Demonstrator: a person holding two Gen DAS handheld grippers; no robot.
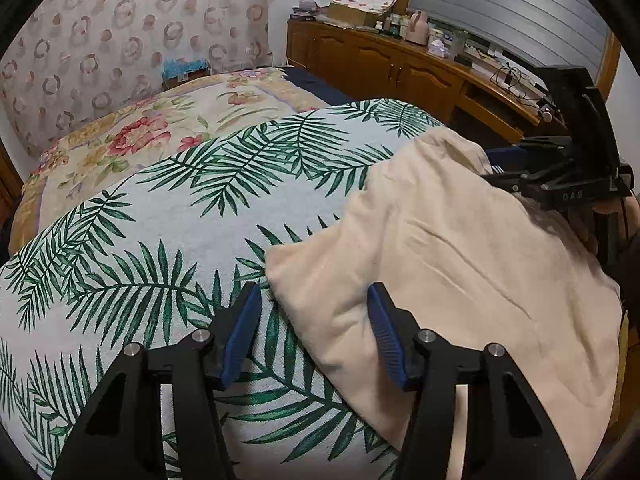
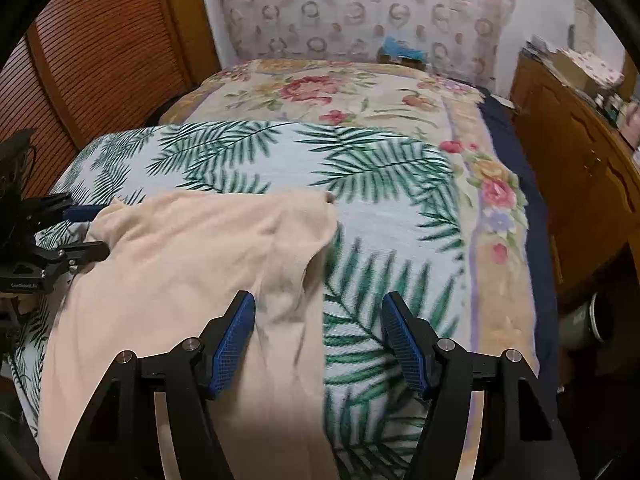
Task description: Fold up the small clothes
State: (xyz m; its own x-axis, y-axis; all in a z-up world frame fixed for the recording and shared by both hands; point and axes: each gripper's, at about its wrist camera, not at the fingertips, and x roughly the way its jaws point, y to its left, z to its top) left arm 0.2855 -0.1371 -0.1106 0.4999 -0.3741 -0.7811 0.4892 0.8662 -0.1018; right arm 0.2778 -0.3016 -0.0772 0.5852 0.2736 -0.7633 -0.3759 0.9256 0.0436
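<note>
A cream garment (image 1: 440,256) lies spread on a palm-leaf sheet (image 1: 180,220) on the bed; it also shows in the right wrist view (image 2: 192,256). My left gripper (image 1: 314,300) is open over the garment's left edge, jaws wide apart. My right gripper (image 2: 318,308) is open over the garment's right edge, holding nothing. The right gripper also shows at the right of the left wrist view (image 1: 560,176), at the garment's far side. The left gripper shows at the left of the right wrist view (image 2: 52,232), beside the garment's left corner.
A floral blanket (image 2: 320,92) covers the bed beyond the leaf sheet (image 2: 380,176). A wooden cabinet (image 1: 400,68) with cluttered top runs along the bed's side. A patterned curtain (image 1: 120,40) hangs behind the bed. A wooden slatted panel (image 2: 100,60) stands at the left.
</note>
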